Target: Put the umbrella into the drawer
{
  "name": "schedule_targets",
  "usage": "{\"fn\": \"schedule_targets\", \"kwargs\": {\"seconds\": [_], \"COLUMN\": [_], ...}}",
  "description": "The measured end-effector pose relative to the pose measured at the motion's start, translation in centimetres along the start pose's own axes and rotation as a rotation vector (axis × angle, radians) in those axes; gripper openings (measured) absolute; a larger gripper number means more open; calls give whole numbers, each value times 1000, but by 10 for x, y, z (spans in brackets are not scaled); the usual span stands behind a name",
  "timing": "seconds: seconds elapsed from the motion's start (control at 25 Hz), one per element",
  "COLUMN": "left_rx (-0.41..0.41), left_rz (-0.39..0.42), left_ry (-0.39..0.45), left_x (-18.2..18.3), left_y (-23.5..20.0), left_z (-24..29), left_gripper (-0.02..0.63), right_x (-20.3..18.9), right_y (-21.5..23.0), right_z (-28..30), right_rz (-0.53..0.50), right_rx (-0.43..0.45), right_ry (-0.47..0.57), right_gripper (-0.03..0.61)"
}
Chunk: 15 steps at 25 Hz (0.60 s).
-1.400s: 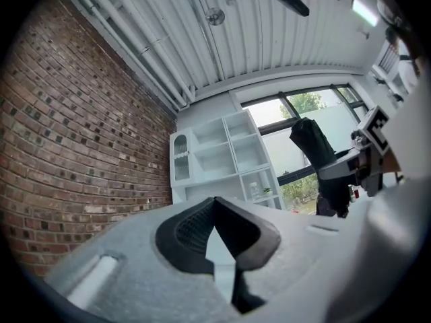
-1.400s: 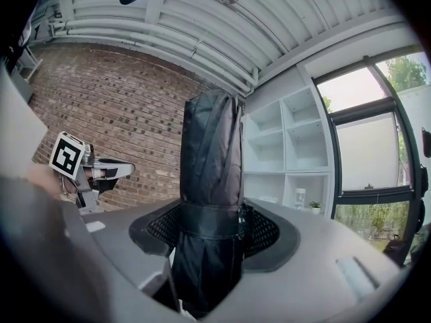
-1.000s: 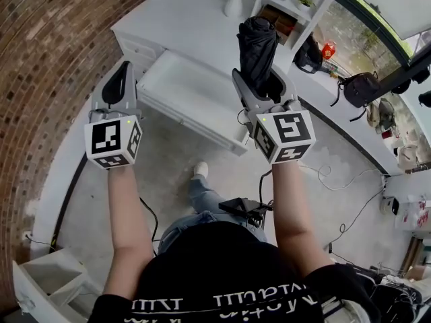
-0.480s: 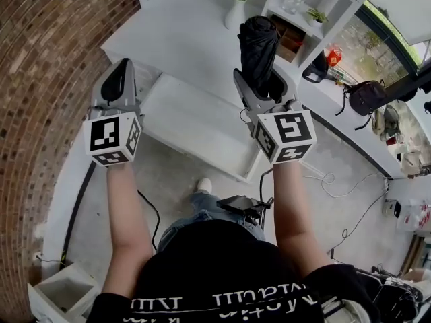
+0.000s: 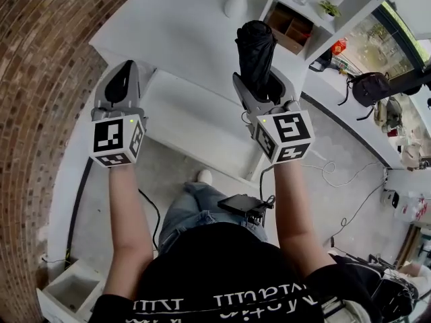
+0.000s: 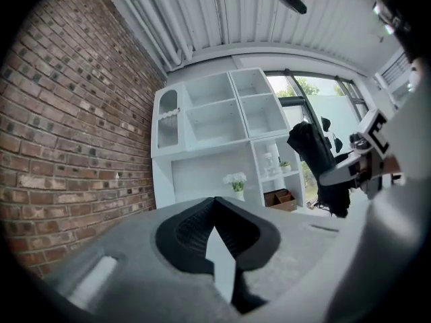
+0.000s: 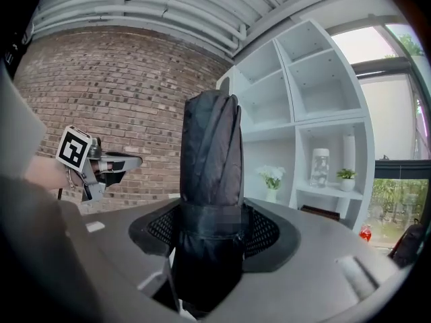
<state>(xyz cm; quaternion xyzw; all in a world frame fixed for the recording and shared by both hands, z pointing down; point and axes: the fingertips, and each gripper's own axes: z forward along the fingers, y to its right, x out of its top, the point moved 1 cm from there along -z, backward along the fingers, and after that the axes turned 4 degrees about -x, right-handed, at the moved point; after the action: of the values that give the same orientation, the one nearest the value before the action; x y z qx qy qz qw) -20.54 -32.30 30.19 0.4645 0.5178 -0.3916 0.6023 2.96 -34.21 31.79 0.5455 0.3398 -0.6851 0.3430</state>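
Two grippers hover over the open drawer [image 5: 195, 123]. The right gripper [image 5: 260, 83] has its fingers clamped round the folded umbrella [image 5: 254, 46], which stands roughly upright above the drawer's right end. The left gripper [image 5: 126, 71], above the drawer's left end, has its fingers together with nothing between them. The umbrella's long axis runs crosswise to the drawer's floor, so it likely needs tipping flat, lengthwise along the drawer, then lowering. That looks like the right hand's job.
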Motion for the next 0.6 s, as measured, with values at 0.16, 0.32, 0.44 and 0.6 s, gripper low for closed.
{"fn": "schedule_targets", "kwargs": {"seconds": [0.16, 0.32, 0.44, 0.6], "left_rx": [-19, -42, -53, -71], "left_rz": [-38, -60, -75, -87], "left_ry": [-49, -90, -112, -134], "left_x": [-30, -52, -64, -76], "left_y": [4, 6, 4, 2], "left_z": [-1, 4, 6, 9], "left_gripper": [-2, -2, -2, -2], "right_x": [-41, -78, -105, -138], "right_y": [-12, -20, -28, -39], "right_z": [6, 16, 24, 34], "right_rz": [2, -1, 1, -4], "right_rx": [28, 51, 71, 106], "right_ry": [-98, -190, -262, -364], "right_gripper": [256, 256, 258, 258]}}
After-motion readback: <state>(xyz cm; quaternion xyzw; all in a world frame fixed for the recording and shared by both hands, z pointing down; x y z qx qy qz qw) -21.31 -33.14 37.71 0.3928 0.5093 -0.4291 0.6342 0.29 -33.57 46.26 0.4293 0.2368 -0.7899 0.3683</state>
